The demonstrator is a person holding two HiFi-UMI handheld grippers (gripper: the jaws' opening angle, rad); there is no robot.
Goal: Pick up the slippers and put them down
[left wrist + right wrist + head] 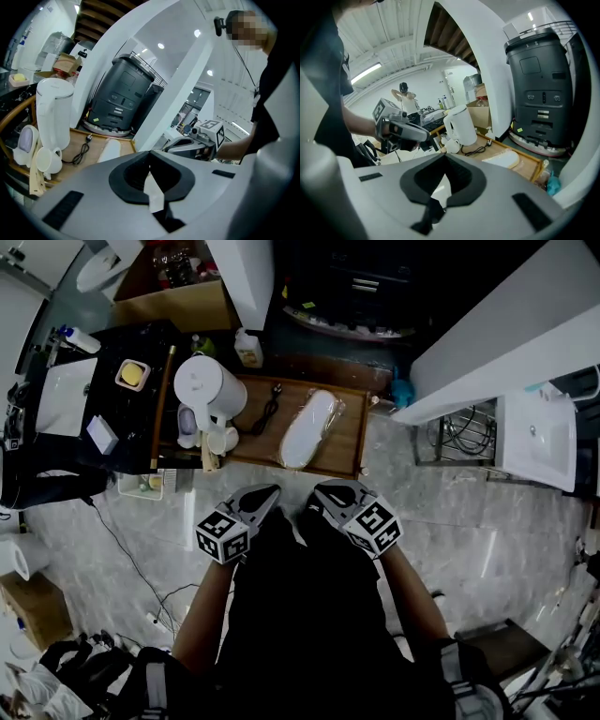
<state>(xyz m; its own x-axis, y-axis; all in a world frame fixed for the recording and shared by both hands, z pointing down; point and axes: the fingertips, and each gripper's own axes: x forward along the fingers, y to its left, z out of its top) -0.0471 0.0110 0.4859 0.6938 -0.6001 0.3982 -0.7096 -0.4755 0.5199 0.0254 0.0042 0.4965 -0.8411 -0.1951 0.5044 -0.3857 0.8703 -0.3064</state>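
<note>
Closest in, against the person's dark clothing, the grey left tool [270, 491] and the grey right tool [323, 491] sit side by side, each with its black-and-white marker cube turned upward and its tip aimed forward and downward. Both tools have their jaws pressed together with nothing between them, which each tool's own view confirms: the dark pads meet in a seam and only floor and furniture show past them. Just ahead of the tips, on the pale marble floor, lies a shallow brown wooden tray [352, 442]. The flat white slippers [307, 427], sealed in clear plastic film, rest on it right of its middle, lying lengthwise from the near edge toward the far right corner. They are well apart from either tool, so I'd say the pick-up has not begun. A coiled black power cord [266, 409] lies on the tray to their left, and a tall white electric kettle [208, 385] with small white mugs [221, 439] stands by the tray's left edge. The slippers' side looks like the freer approach. The jaws must part before any grasp, and the film, which keeps the pair together, may be slippery.
</note>
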